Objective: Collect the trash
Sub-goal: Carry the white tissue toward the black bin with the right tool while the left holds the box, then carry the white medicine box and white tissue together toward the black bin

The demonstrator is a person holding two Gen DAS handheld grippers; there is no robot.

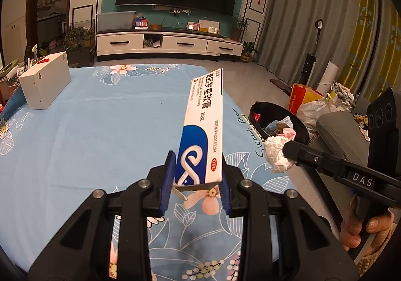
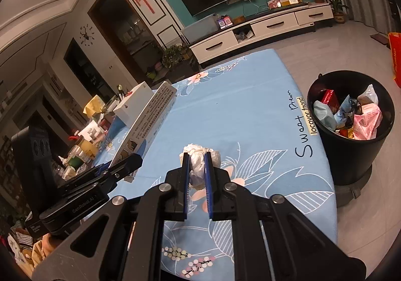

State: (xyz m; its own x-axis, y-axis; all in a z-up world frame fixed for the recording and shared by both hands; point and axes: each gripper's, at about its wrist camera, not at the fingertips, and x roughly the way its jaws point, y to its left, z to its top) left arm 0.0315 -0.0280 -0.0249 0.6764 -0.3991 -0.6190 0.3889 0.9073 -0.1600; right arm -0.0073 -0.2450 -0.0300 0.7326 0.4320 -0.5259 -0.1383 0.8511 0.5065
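Surface (image 1: 87,130): blue floral cloth, mostly bare; white box (image 1: 45,80) at its far left corner.

Bin (image 2: 351,130): black, on the floor just off the surface's right edge, already filled near the rim with wrappers.

Ointment carton (image 1: 200,125): long and flat, clamped at its near end by the left tool (image 1: 198,180), the rest cantilevered out over the surface, tilted.

Tissue wad (image 2: 200,163): crumpled white, clamped in the right tool (image 2: 196,180), jaws nearly together on it, held above the surface short of the bin.

Risks, my read:
- Carton is gripped only at one end, so a quick swing toward the bin could lever it out of the pads or twist it.
- Both tools head for the same bin, and the left has to cross near the right, so a clash is likely if they go together.
- Bin is heaped, so the carton may bridge the rim or bounce off the pile onto the floor. The tissue is light and could catch on a pad at release.
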